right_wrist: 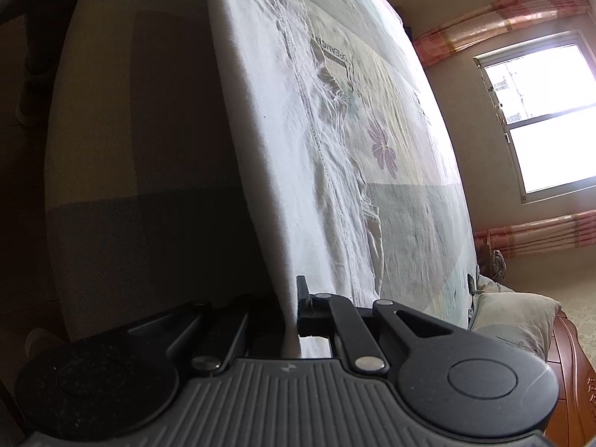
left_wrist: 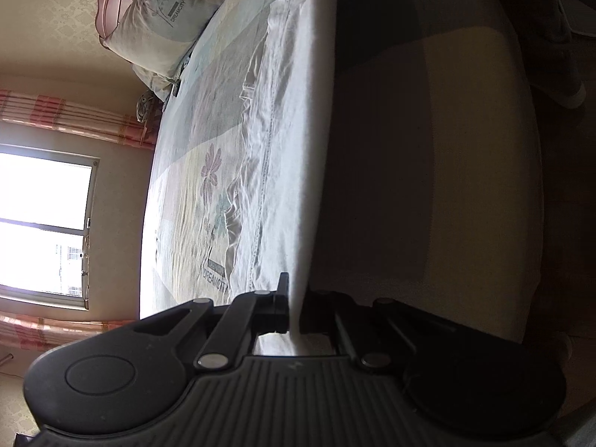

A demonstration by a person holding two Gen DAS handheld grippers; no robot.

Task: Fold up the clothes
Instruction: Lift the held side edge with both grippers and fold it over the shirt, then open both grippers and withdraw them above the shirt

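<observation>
Two grippers clamp one white garment [left_wrist: 275, 171] by its raised edge: left gripper [left_wrist: 296, 298] and right gripper [right_wrist: 292, 298], jaws closed on cloth. Garment's remainder lies on the bed [left_wrist: 193, 171], near a pillow [left_wrist: 164, 18].

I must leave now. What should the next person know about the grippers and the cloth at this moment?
Left gripper: shut on the white garment.
Right gripper: shut on the same garment, on the same stretched edge.
That edge is lifted and taut between the two grippers; the rest of the garment lies on the bed.
Done: both ends gripped and raised.
Left: probably carry the edge over, lay it down, finish the fold.
</observation>
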